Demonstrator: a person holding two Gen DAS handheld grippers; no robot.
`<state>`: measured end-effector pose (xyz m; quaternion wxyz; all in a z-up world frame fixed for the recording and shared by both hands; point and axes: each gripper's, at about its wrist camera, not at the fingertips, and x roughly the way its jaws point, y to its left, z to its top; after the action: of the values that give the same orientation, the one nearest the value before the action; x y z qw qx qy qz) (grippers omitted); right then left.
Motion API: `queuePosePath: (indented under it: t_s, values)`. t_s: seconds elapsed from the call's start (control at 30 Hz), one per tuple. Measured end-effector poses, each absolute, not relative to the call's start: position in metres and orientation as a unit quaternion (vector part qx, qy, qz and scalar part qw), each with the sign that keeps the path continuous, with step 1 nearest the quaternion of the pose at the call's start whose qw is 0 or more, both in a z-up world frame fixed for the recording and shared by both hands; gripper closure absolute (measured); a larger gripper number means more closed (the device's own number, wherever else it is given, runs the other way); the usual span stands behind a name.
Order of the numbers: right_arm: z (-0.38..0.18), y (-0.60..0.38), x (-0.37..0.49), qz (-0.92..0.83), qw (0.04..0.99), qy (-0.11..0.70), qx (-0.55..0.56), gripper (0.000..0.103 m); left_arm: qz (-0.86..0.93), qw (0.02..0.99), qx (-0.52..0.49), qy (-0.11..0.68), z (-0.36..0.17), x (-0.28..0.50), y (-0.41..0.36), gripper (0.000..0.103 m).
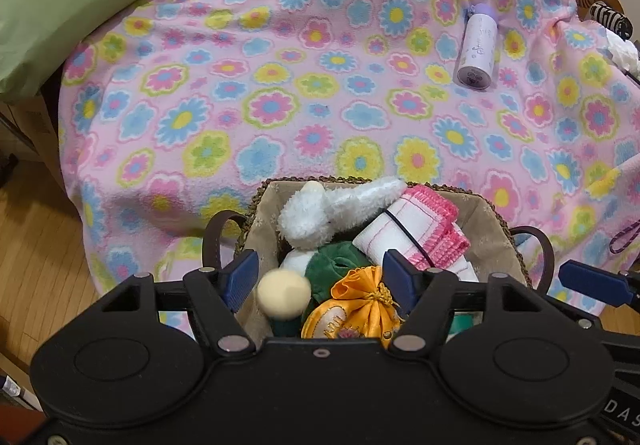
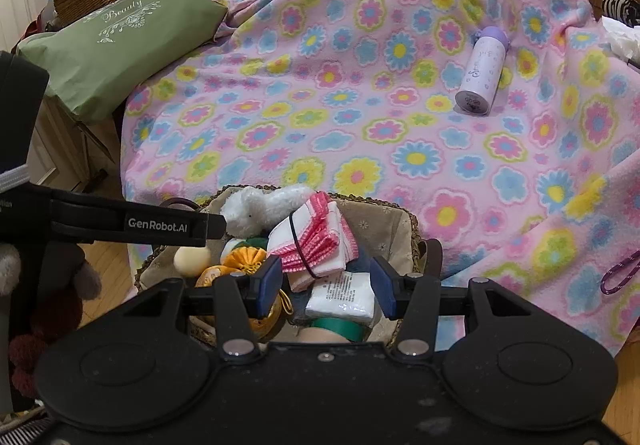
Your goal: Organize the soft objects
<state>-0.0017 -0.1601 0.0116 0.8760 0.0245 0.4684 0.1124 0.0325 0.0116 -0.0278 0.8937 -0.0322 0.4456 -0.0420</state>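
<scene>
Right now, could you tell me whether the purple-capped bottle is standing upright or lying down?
Lying down. The bottle rests on its side on the floral blanket, its round base toward the camera, cap pointing away.

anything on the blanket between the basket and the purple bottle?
No. From the basket up to the purple bottle, only bare floral blanket shows; the right wrist view and the left wrist view agree.

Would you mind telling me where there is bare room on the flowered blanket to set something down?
The blanket lies bare from the green pillow across to the purple bottle, and down to the basket. The basket itself is crowded with soft things.
</scene>
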Motion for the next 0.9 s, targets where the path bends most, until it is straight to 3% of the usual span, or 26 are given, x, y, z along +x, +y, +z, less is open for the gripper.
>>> queuePosePath:
  t_s: [0.17,0.33,0.47,0.57,0.63,0.9]
  values:
    - [0.013,-0.162,-0.002,0.1,0.878,0.468,0.021,0.044,-0.039,0.897,-0.026,0.44,-0.026,0.029,0.011,0.029]
    - [0.012,-0.166,-0.002,0.078,0.878,0.472,0.023,0.028,-0.035,0.898,-0.015,0.438,-0.022,0.025,0.008,0.027]
    - [0.011,-0.17,-0.002,0.057,0.875,0.479,0.03,0.017,-0.037,0.896,-0.011,0.442,-0.022,0.023,0.007,0.017]
    - [0.011,-0.172,-0.002,0.046,0.875,0.481,0.039,0.01,-0.039,0.898,-0.007,0.438,-0.02,0.019,0.006,0.016]
    - [0.012,-0.172,-0.001,0.039,0.874,0.483,0.046,0.0,-0.042,0.898,-0.005,0.438,-0.018,0.018,0.005,0.013]
    - [0.013,-0.175,0.007,0.011,0.86,0.506,0.064,0.0,-0.048,0.897,-0.009,0.439,-0.015,0.012,0.004,0.005]
